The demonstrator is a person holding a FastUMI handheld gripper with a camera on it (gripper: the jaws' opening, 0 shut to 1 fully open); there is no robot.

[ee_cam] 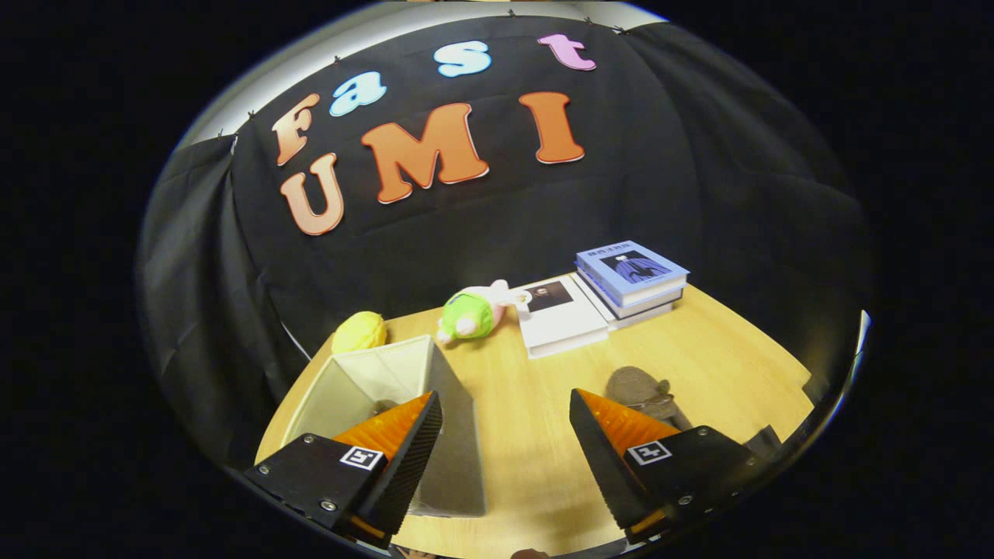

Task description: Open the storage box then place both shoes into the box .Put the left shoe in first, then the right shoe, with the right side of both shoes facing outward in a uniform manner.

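Over the wooden surface [543,404], hovering with the gripper [505,446] spread wide and holding nothing, the storage box [388,388] standing open with something dark inside, a brown shoe [638,388] waiting just beyond the right finger.

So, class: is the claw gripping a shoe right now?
No: the claw is open with bare wooden table between its fingers, and the shoe lies beyond its right finger, untouched.

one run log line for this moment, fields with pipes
gripper: open, holding nothing | storage box: open, by the left finger | shoe: on table beyond right finger
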